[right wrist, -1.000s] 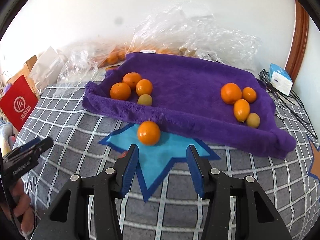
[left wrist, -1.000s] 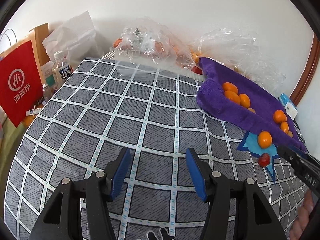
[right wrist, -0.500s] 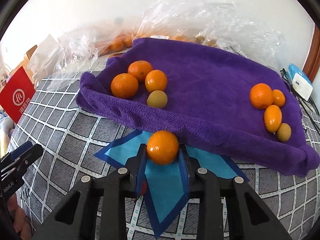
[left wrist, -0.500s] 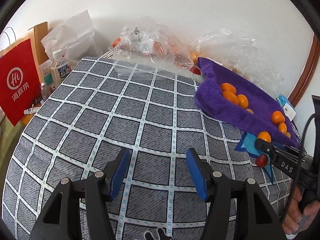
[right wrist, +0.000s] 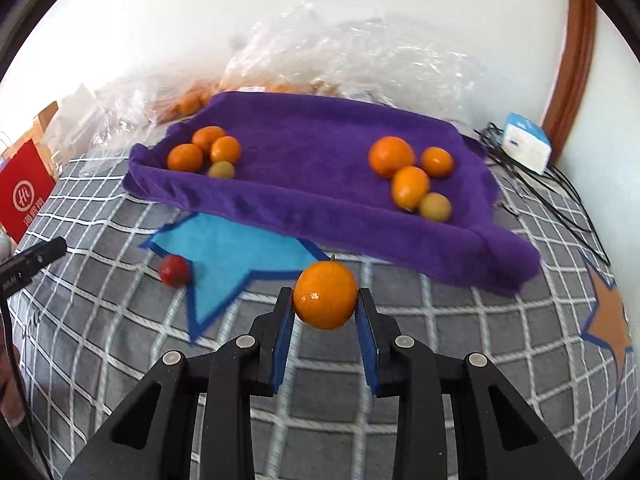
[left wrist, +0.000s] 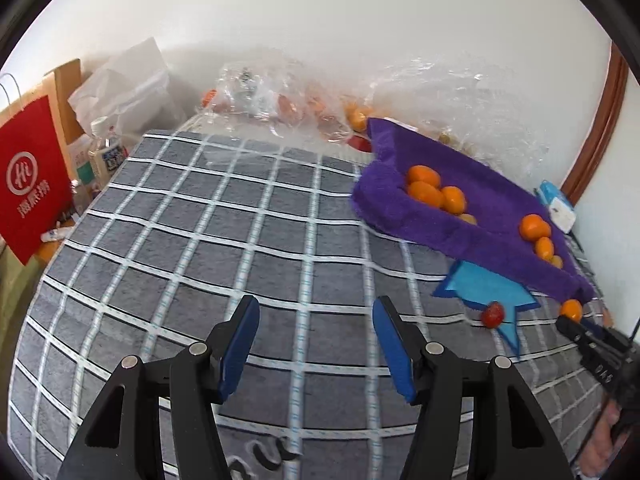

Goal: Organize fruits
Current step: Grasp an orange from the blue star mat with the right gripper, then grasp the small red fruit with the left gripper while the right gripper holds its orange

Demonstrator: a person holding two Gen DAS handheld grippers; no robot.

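My right gripper (right wrist: 325, 308) is shut on an orange tangerine (right wrist: 325, 294), held above the checked cloth in front of the purple towel (right wrist: 312, 184). On the towel lie two groups of fruit: one at the left (right wrist: 202, 152), one at the right (right wrist: 412, 172), each of oranges with a greenish fruit. A small red fruit (right wrist: 174, 270) sits at the edge of the blue star patch (right wrist: 228, 252). My left gripper (left wrist: 316, 344) stands open over bare checked cloth, far left of the towel (left wrist: 472, 208). From the left wrist view the right gripper (left wrist: 592, 344) shows with the tangerine (left wrist: 571, 309).
Clear plastic bags (right wrist: 352, 68) with more fruit lie behind the towel against the wall. A red paper bag (left wrist: 30, 176) and a bottle (left wrist: 105, 152) stand at the left edge. A white box (right wrist: 526, 142) and black cables (right wrist: 552, 196) lie at the right.
My right gripper closed on the tangerine that lay on the blue star and has drawn back with it, lifted off the cloth. The left gripper has barely moved.
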